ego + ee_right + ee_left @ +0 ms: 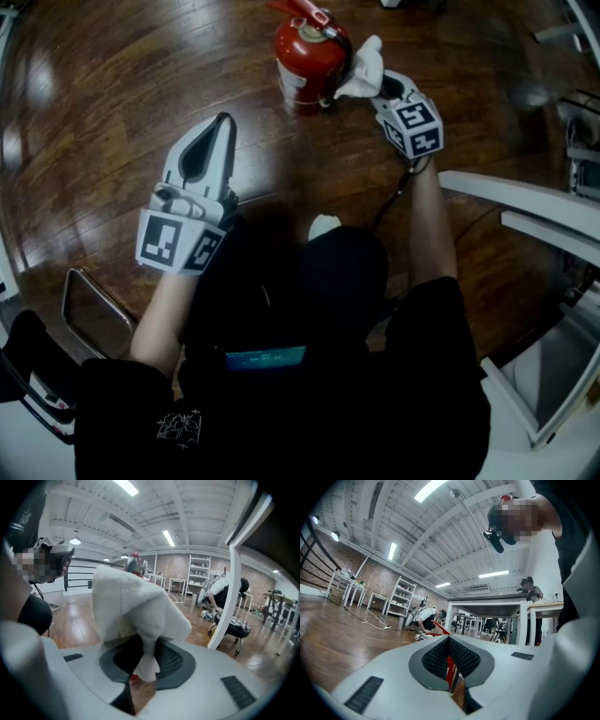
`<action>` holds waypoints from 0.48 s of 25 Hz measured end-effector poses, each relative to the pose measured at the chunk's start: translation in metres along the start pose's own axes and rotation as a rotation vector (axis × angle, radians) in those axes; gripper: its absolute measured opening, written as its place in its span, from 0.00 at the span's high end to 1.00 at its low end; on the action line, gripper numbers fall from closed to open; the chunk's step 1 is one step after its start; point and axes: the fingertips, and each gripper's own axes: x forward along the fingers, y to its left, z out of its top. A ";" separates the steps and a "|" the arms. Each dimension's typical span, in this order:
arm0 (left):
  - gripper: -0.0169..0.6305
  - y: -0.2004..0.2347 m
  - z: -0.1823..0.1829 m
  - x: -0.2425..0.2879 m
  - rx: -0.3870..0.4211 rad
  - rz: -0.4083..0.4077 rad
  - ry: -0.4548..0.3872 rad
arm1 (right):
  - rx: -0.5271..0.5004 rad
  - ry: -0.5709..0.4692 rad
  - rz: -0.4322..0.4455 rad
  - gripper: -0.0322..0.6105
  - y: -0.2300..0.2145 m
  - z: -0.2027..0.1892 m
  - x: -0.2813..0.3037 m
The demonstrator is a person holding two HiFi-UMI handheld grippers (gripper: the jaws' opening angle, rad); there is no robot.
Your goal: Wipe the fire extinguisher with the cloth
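A red fire extinguisher [307, 54] stands upright on the wooden floor at the top centre of the head view. My right gripper [382, 86] is shut on a white cloth [366, 66], which is pressed against the extinguisher's right side. In the right gripper view the cloth [133, 604] bulges out of the jaws and hides most of the extinguisher, leaving only its top [135, 560] showing. My left gripper [224, 122] hovers to the lower left of the extinguisher, shut and holding nothing. A sliver of red extinguisher [450, 665] shows through its closed jaws.
White table frames [525, 202] stand at the right, and a metal-framed object [92, 311] lies at the lower left. A black cable [389, 202] runs under my right arm. A crouching person [424, 618] and shelving are farther off.
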 end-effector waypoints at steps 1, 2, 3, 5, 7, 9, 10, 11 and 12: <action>0.97 0.000 0.000 0.000 0.000 -0.001 0.000 | -0.010 -0.018 -0.002 0.80 -0.001 0.012 -0.012; 0.97 -0.001 -0.001 -0.001 0.000 -0.001 0.000 | -0.018 -0.035 -0.004 0.80 0.000 0.025 -0.024; 0.97 -0.002 -0.001 -0.002 0.002 -0.002 0.000 | -0.023 -0.054 -0.009 0.80 0.000 0.039 -0.036; 0.97 -0.005 0.000 -0.003 0.004 -0.003 0.000 | -0.013 -0.093 -0.016 0.80 0.004 0.066 -0.060; 0.97 -0.006 0.000 -0.003 0.006 -0.007 -0.001 | 0.023 -0.125 0.009 0.80 0.012 0.090 -0.076; 0.97 -0.006 0.001 -0.003 0.010 -0.007 0.000 | 0.035 -0.127 0.039 0.80 0.022 0.106 -0.077; 0.97 -0.006 0.001 -0.003 0.013 -0.005 0.001 | 0.025 -0.113 0.043 0.80 0.026 0.109 -0.072; 0.97 -0.006 0.001 -0.003 0.017 -0.002 0.001 | 0.017 -0.097 0.041 0.80 0.028 0.110 -0.066; 0.97 -0.006 0.001 -0.003 0.020 0.001 0.001 | 0.019 -0.083 0.039 0.80 0.028 0.108 -0.058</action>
